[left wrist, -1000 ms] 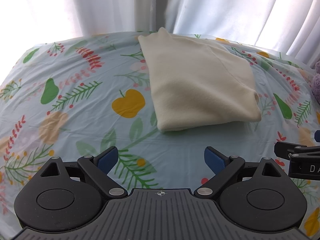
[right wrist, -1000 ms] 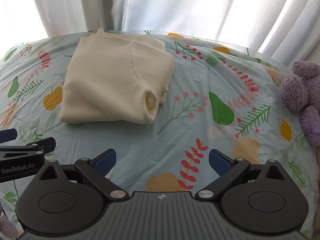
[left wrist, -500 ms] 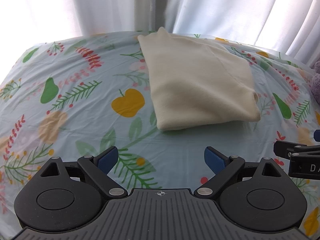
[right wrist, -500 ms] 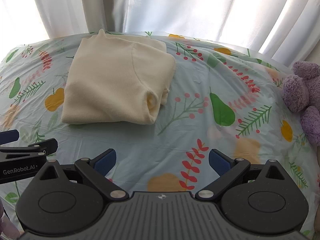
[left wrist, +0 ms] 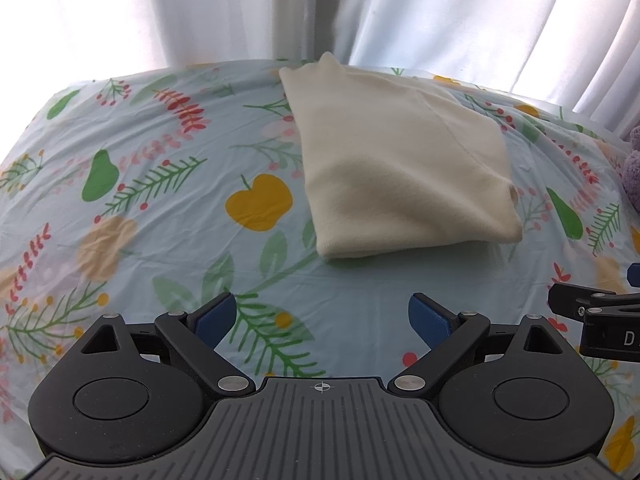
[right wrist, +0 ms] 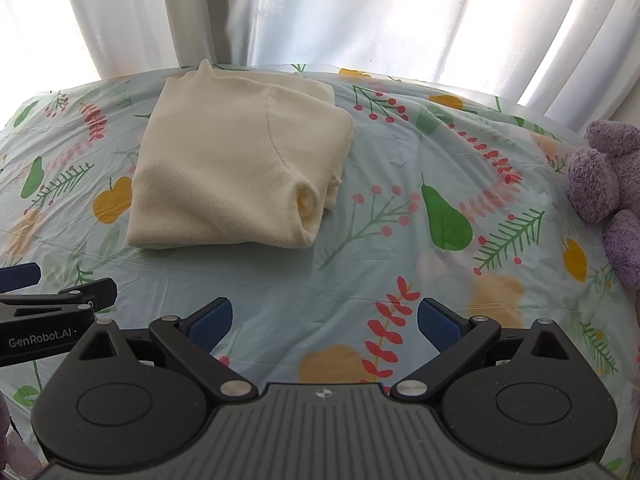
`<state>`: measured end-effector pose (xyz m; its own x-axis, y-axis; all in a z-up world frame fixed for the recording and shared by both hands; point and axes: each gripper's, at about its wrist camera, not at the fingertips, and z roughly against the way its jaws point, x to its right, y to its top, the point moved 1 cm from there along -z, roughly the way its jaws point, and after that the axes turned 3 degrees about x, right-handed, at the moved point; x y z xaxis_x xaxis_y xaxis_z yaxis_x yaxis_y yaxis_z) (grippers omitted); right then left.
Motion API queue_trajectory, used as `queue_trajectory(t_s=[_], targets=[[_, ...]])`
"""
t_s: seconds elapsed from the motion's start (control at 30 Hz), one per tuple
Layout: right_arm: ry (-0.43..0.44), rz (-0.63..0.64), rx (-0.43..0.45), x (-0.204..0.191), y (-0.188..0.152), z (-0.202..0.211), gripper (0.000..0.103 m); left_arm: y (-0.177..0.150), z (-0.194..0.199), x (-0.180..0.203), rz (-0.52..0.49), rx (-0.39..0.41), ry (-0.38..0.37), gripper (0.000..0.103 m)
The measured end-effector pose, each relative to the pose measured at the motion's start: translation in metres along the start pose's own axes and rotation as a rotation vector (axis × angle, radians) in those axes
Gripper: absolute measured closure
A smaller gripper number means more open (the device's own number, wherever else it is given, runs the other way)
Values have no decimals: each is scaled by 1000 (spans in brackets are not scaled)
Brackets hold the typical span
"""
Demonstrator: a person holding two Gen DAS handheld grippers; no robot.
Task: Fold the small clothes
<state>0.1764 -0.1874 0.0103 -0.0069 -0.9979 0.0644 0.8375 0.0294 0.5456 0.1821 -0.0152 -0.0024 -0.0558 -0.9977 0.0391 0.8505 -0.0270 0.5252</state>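
Observation:
A cream knitted top (left wrist: 404, 168) lies folded into a thick rectangle on the fruit-print sheet (left wrist: 160, 208); it also shows in the right wrist view (right wrist: 236, 172), with a rolled cuff at its near right corner. My left gripper (left wrist: 323, 316) is open and empty, held back from the top's near edge. My right gripper (right wrist: 325, 318) is open and empty, to the right of the top. Each gripper's side shows at the edge of the other's view.
A purple plush toy (right wrist: 608, 188) sits at the right edge of the sheet. White curtains (right wrist: 320, 12) hang behind the far edge. The sheet (right wrist: 400, 248) spreads wide around the top.
The views barely shift; the right gripper has drifted slightly left and back. The folded top has not moved, and both grippers stay open.

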Motion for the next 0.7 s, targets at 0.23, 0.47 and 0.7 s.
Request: queue_trajectory(t_s=[0.23, 0.47, 0.7], targets=[[2, -2, 3, 0, 0, 1, 4, 0, 0, -1, 3, -1, -3, 7], [4, -5, 5, 0, 0, 2, 4, 1, 0, -2, 5, -4, -4, 7], [2, -3, 6, -1, 0, 3, 4, 0, 0, -2, 7, -5, -5, 7]])
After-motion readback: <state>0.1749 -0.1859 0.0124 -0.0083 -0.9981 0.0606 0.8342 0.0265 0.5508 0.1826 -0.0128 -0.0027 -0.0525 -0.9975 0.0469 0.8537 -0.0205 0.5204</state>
